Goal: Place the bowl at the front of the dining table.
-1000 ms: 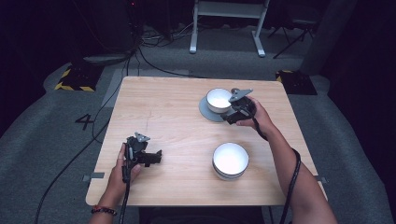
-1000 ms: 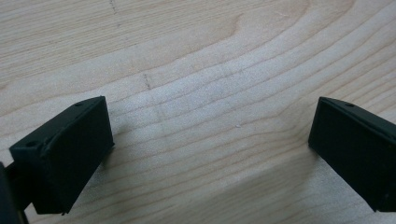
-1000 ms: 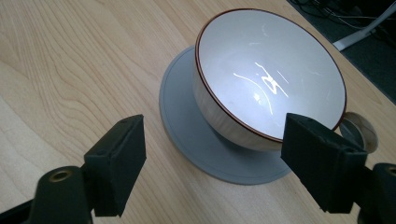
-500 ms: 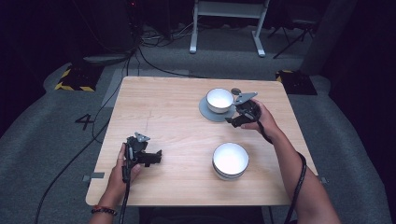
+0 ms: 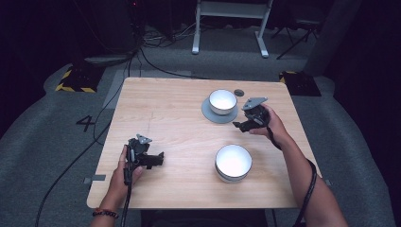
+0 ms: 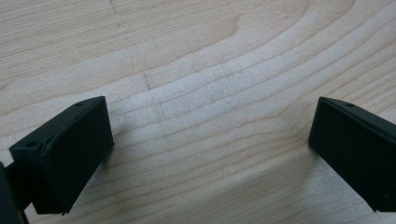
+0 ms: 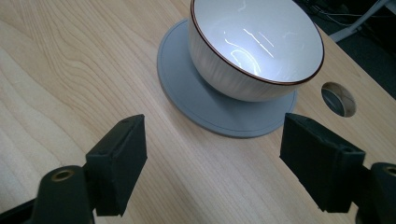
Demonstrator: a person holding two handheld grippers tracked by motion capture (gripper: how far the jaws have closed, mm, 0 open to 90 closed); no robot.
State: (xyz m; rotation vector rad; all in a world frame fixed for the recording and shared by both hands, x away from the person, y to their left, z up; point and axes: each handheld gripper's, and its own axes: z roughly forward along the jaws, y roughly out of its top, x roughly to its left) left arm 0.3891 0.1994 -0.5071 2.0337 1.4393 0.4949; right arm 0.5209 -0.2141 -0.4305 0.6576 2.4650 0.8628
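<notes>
A white bowl with a dark rim [image 5: 222, 100] [image 7: 252, 51] sits on a round grey plate [image 5: 210, 113] [image 7: 196, 100] at the back right of the wooden table [image 5: 179, 118]. Just right of the plate, my right gripper [image 5: 239, 125] [image 7: 212, 158] points at the bowl, open, with nothing between its jaws. A second white bowl [image 5: 233, 162] stands near the front edge. At the front left, my left gripper [image 5: 158, 160] [image 6: 210, 140] is held low over bare wood, open and empty.
A small round hole [image 5: 239, 92] [image 7: 338, 99] lies in the tabletop behind the plate. Bare wood stretches between the two grippers. Cables and a metal stand [image 5: 231, 19] are on the floor beyond the table's far edge.
My right gripper has drawn back from the bowl on the plate, to the right and toward the person. The left gripper has stayed put.
</notes>
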